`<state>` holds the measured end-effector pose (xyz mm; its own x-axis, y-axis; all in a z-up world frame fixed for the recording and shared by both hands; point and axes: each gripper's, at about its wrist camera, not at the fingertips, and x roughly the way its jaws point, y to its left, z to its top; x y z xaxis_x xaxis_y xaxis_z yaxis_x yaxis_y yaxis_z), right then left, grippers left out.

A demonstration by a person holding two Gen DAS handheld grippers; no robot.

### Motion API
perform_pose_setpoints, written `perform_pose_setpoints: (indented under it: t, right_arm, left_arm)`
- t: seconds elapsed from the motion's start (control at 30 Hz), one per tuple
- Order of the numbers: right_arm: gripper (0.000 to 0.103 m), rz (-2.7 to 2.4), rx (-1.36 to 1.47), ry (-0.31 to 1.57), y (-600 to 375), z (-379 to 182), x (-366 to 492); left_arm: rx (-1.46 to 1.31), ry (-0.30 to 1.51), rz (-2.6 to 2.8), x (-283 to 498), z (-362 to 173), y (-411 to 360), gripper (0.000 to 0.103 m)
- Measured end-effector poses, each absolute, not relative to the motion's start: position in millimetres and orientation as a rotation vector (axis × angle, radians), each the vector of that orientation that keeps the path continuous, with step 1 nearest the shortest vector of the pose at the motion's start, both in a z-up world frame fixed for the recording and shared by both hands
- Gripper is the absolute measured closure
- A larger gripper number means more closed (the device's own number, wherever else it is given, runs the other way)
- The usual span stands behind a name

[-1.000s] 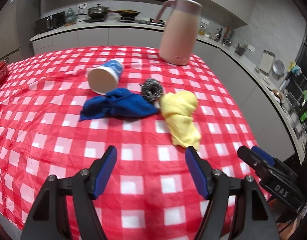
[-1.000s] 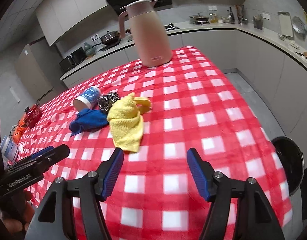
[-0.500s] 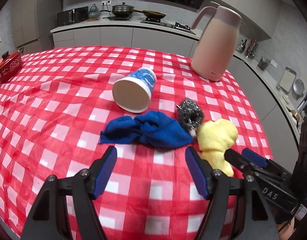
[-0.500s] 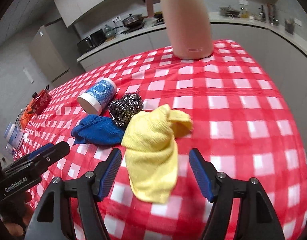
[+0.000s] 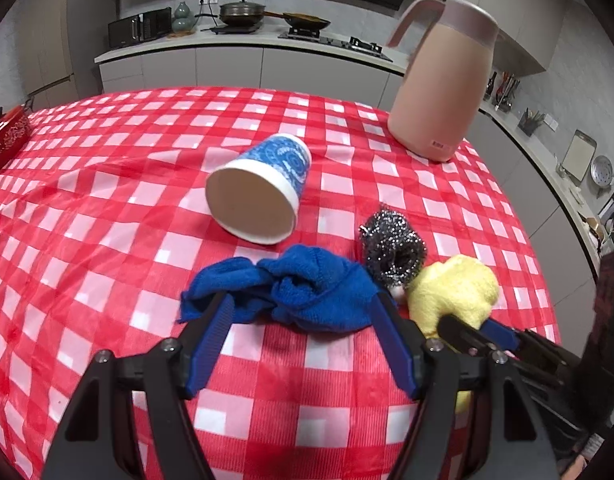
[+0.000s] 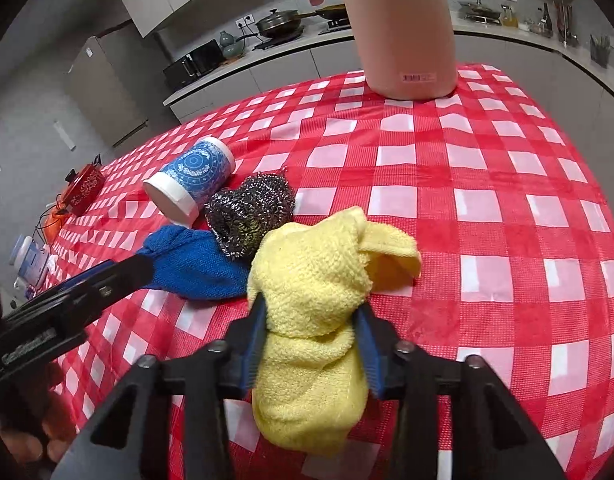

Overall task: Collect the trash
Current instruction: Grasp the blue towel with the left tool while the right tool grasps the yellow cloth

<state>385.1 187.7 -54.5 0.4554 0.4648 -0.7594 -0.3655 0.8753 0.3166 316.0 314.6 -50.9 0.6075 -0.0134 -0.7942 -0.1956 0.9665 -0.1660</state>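
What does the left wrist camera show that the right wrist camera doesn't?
Only the left wrist view shows the paper cup's open mouth, the pink jug's lid and handle, and the left gripper open around the blue cloth.

Only the right wrist view shows the right gripper shut on the yellow cloth, plus a white jar at the far left.

Both show the cup, steel scourer, both cloths, the jug, a red pot and the checked tablecloth.

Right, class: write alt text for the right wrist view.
Right gripper fingers squeeze a crumpled yellow terry cloth on a red-and-white checked tablecloth. Beyond lie a steel wool scourer, a blue cloth and a tipped blue paper cup.
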Motion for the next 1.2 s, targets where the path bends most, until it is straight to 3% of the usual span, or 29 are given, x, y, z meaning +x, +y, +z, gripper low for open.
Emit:
perform_pose_setpoints:
  t: [0.23,0.37,0.67,0.77,0.9,1.07,1.13,1.17,1.2]
  right_arm:
    - [0.066,0.47,0.107,0.958,165,-51,376]
    - [0.062,0.448,0.105,0.953,155,-50,375]
    - [0.054,0.431,0.121,0.956,157,-54,377]
    - [0.061,0.423,0.137,0.953,156,-53,375]
    - [0.063,0.414,0.138,0.945,153,-51,369]
    - [0.063,0.405,0.125,0.937,151,-48,358]
    - [0.061,0.416,0.123,0.938,150,-48,356]
    - [0.059,0.411,0.126,0.937,150,-49,355]
    - [0.058,0.409,0.134,0.934,148,-49,355]
  left_arm:
    - [-0.24,0.936,0.095,327,-66,310,0.031]
    - [-0.262,0.926,0.088,327,-71,310,0.032]
    - [-0.264,0.907,0.059,317,-69,311,0.08]
    - [-0.27,0.912,0.039,310,-68,310,0.085]
    - [-0.262,0.92,0.004,293,-67,305,0.088]
    - [-0.266,0.941,-0.03,270,-62,300,0.088]
    - [-0.245,0.949,-0.034,264,-60,296,0.081]
    - [-0.233,0.946,-0.03,261,-58,295,0.066]
    - [-0.217,0.935,-0.025,260,-55,293,0.043]
